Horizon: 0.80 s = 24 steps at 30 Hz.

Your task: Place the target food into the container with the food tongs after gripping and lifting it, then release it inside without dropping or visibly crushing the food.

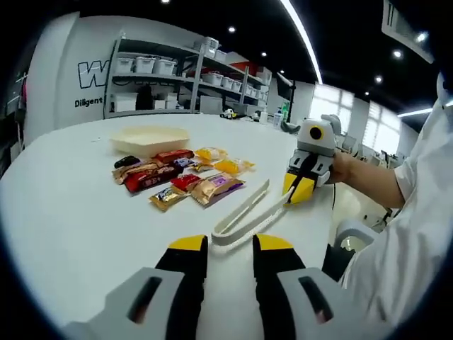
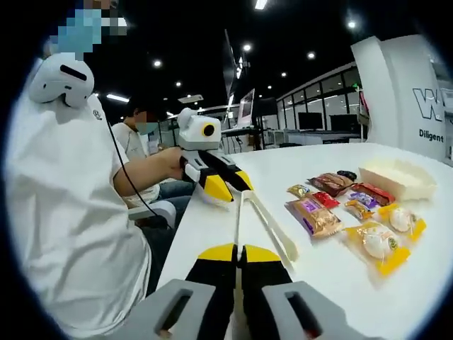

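**Tongs still flat on the tabletop, here's what we'd worry about**

The white food tongs lie flat on the tabletop. Their joined end sits just ahead of the left claw, which is spread apart and holding nothing. The right claw has its jaws nearly together with one tong arm running between them. We can't tell whether it's actually pinching that arm.

The snack packets sit in a loose cluster between the tongs and the shallow beige container. Which one is the target, we can't say.

What we think could go wrong:
- Thin, slick tongs could twist or pop out of a claw if they're only held by one arm.
- The wrappers look glossy, so a light squeeze may let one slide out mid-lift.
- Too hard a squeeze could crush soft stuff like the yellow packets.
- The packets overlap, so the tongs might drag a neighbour along.

Readable writing: the wall lettering is a big "W", with "Diligent" under it. The wrapper print is too small for us to read.
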{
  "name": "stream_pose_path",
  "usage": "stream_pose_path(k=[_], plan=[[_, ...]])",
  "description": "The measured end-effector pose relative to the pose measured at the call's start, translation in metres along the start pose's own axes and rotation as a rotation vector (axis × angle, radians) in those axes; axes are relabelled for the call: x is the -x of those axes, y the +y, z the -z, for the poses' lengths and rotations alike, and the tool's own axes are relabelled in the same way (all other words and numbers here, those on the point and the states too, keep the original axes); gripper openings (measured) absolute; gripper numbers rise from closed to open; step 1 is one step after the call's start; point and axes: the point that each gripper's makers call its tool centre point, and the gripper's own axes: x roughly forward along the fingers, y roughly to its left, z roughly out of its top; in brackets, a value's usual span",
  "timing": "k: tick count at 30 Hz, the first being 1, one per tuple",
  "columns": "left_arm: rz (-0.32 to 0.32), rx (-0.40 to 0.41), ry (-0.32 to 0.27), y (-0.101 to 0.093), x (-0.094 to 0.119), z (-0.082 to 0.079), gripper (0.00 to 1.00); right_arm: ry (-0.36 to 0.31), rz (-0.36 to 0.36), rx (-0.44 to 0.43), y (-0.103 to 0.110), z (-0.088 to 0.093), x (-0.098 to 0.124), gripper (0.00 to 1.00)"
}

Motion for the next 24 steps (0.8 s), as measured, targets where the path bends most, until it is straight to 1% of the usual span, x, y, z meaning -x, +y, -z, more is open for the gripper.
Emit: stream_pose_path(k=[3, 4, 10, 13, 15, 16, 18, 20, 24], plan=[[-0.006, 0.012, -0.006, 0.001, 0.001, -0.001, 0.27, -0.034, -0.001, -0.014, 0.0, -0.006, 0.002, 0.0], [-0.004, 0.025, -0.014, 0.0, 0.001, -0.002, 0.28, -0.06, -0.003, -0.022, 0.0, -0.01, 0.004, 0.0], [0.013, 0.082, -0.056, -0.003, 0.002, -0.007, 0.3, -0.091, -0.004, -0.042, 0.002, -0.016, 0.006, 0.0], [0.02, 0.079, -0.057, -0.008, -0.001, -0.01, 0.32, -0.126, -0.017, -0.056, 0.005, -0.022, 0.006, 0.0], [0.038, 0.085, -0.067, -0.012, -0.005, -0.012, 0.34, -0.145, -0.025, -0.06, 0.006, -0.026, 0.006, 0.0], [0.058, 0.103, -0.084, -0.016, -0.006, -0.016, 0.35, -0.159, -0.031, -0.065, 0.007, -0.029, 0.006, 0.0], [0.075, 0.116, -0.108, -0.019, -0.009, -0.02, 0.36, -0.168, -0.032, -0.07, 0.008, -0.031, 0.007, 0.0], [0.104, 0.147, -0.141, -0.025, -0.011, -0.027, 0.38, -0.185, -0.039, -0.076, 0.009, -0.036, 0.008, 0.0], [0.12, 0.181, -0.181, -0.026, -0.016, -0.035, 0.43, -0.234, -0.059, -0.097, 0.012, -0.046, 0.01, 0.0]])
